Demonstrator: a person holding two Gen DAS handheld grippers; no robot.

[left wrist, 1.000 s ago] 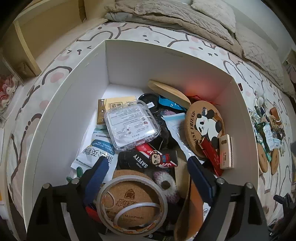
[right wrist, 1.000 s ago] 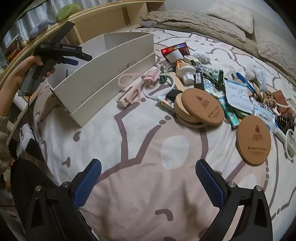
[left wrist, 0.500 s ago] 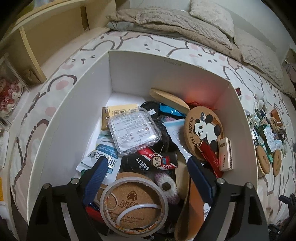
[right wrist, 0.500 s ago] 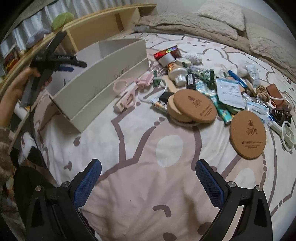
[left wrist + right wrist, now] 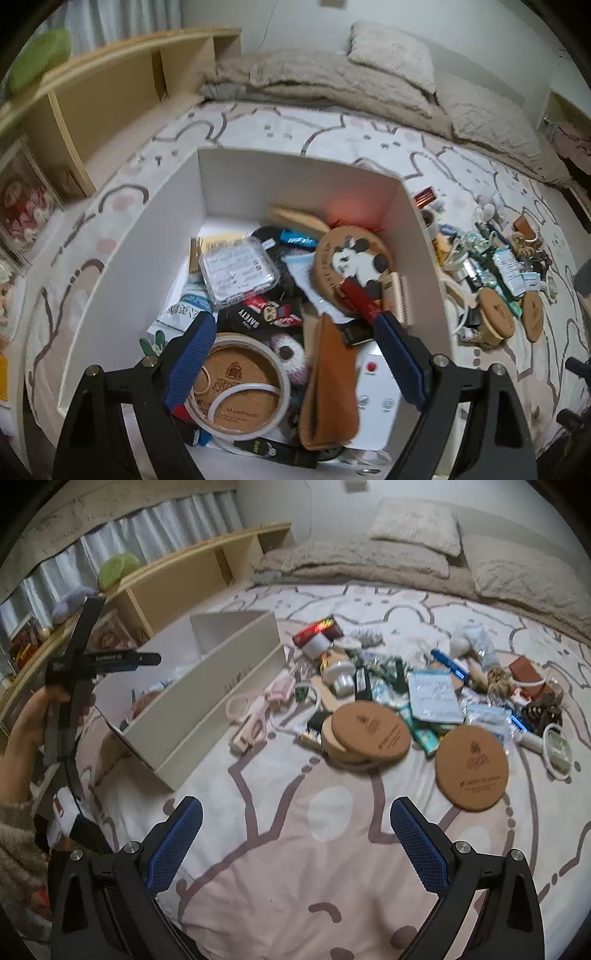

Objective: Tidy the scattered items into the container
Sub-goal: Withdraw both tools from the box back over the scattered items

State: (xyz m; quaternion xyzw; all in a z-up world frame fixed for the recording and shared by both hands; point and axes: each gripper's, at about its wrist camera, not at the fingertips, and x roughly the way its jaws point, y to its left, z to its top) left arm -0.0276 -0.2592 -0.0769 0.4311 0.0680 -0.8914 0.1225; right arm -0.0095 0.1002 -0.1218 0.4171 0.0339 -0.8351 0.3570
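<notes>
The white box [image 5: 122, 280] on the bed holds several items: a tape ring [image 5: 236, 384] on a cork coaster, a brown pouch [image 5: 328, 384], a panda coaster [image 5: 351, 258] and a clear case [image 5: 236, 273]. My left gripper [image 5: 291, 332] hovers above the box's near end. Its jaws are opening and grip nothing; the items lie below them. A hand holds it beside the box [image 5: 221, 672] in the right wrist view. My right gripper [image 5: 295, 812] is open over bare sheet. Scattered items lie beyond it: cork coasters [image 5: 369, 727], pink scissors [image 5: 255, 716].
A wooden shelf unit [image 5: 177, 579] runs along the bed's left side behind the box. Folded beige blankets and pillows [image 5: 369, 557] lie at the bed's far end. The loose pile [image 5: 491, 280] is to the right of the box.
My left gripper has lifted and tipped back from the box, and its jaws have spread a little wider. My right gripper has risen, so more of the room shows.
</notes>
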